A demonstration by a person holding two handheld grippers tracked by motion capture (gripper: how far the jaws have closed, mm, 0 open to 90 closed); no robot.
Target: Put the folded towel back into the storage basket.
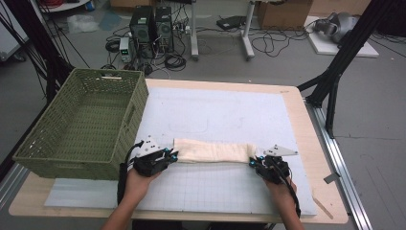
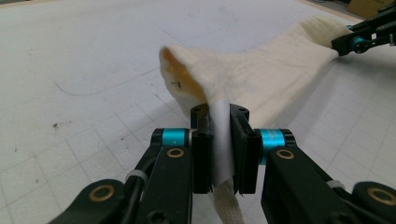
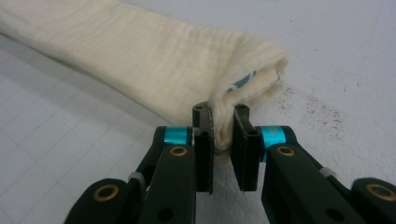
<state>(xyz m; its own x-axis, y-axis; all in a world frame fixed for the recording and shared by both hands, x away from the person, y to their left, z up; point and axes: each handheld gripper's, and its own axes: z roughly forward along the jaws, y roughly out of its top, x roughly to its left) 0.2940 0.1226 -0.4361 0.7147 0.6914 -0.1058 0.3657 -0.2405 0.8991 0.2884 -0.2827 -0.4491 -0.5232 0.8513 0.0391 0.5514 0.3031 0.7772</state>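
On white gridded mat (image 1: pixel 215 187): cloth (image 1: pixel 213 152); cables on floor (image 1: pixel 268 45).

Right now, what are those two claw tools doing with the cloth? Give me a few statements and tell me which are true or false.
1. The left gripper is clamped on one end of the cream cloth. True.
2. The right gripper hangs open above the cloth. False: its jaws pinch the cloth's other end.
3. The cloth lies inside the green basket. False: it lies on the white mat, beside the basket.
4. The cloth is folded into a long strip between the grippers. True.
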